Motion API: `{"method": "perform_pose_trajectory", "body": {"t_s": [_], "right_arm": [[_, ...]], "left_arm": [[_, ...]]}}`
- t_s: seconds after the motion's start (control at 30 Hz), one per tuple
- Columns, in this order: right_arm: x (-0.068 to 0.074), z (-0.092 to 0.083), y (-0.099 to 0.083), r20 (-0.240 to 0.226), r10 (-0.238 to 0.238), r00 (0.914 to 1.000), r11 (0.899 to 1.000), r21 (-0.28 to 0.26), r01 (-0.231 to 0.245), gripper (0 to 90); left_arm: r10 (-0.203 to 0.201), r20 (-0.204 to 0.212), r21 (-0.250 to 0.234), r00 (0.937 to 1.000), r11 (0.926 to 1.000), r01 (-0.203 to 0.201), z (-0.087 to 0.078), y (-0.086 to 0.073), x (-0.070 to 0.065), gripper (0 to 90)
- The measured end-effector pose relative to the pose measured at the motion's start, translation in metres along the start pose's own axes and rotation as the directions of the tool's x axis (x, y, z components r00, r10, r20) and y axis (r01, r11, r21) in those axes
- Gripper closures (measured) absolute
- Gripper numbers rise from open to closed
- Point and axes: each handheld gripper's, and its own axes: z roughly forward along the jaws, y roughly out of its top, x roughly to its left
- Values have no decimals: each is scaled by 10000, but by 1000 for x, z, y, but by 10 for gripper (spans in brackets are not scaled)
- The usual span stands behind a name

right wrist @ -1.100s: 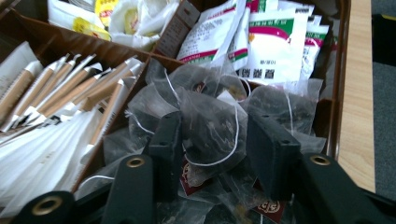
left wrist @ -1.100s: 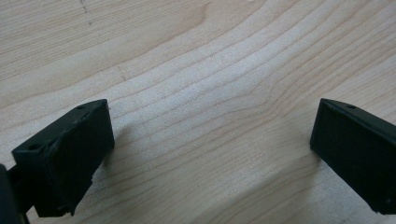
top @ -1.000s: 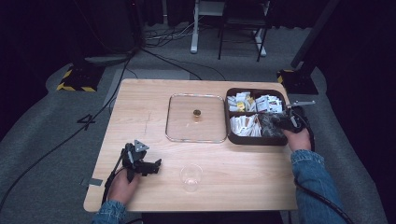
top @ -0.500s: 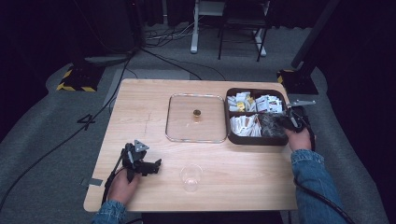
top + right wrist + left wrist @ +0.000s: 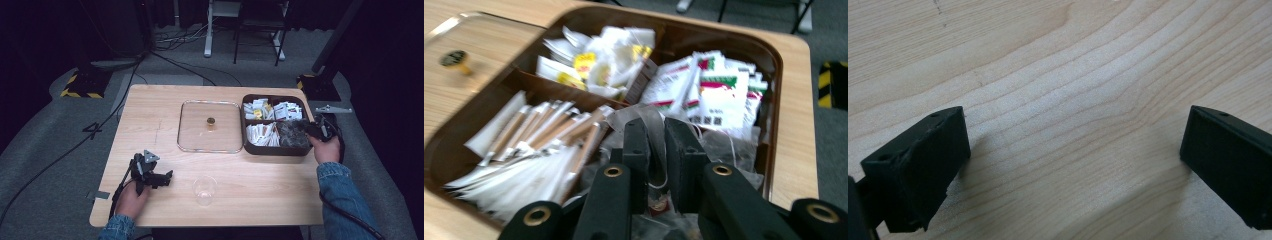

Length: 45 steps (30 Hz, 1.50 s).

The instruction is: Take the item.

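Working from the left edge of the surface (image 5: 150, 107) across, I have the left tool (image 5: 159, 177) resting near the front left corner, its jaws spread wide over bare wood with nothing between them, just as it lay a second ago. Just to its right, near the front edge, stands the clear plastic cup (image 5: 205, 189), untouched and apparently empty. Behind it, at the middle, the glass lid (image 5: 210, 126) lies flat with its small knob up, touching the left wall of the brown compartment tray (image 5: 272, 149), which sits at the right edge. The change is all on that side: the right tool (image 5: 656, 150) has just been closing, and its jaws now pinch a thin clear sachet (image 5: 655, 131) from the tray's front right compartment, the one of transparent packets. In the right gripper view the sachet stands up between the pads, its lower end with a dark tag showing below them. I judge the pick made, with the packet coming clear of the pile; what remains is carrying it left, probably toward the cup, without dragging neighbouring packets out.
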Motion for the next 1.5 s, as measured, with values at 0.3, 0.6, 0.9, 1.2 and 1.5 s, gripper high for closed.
{"method": "perform_pose_trajectory", "body": {"t_s": [0.3,0.6,0.9,1.2,1.5], "right_arm": [[20,-28,5,-1184,-169,9928,9930,-1178,29,806],[48,-53,10,-1998,-869,9760,9814,-1854,494,808],[74,-66,13,-2610,-1526,9532,9715,-2169,962,808],[105,-71,18,-3338,-2301,9141,9609,-2266,1592,811],[142,-75,23,-4134,-3057,8577,9442,-2474,2173,812]], "left_arm": [[1,-1,3,10000,10000,-1,0,0,0,0],[-2,-2,1,10000,10000,2,0,0,0,0],[-12,-6,-8,10000,10000,12,0,0,0,0],[-9,-44,23,10000,10000,9,-1,-1,0,0],[-28,-45,12,10000,10000,28,-1,-1,-1,0]]}}
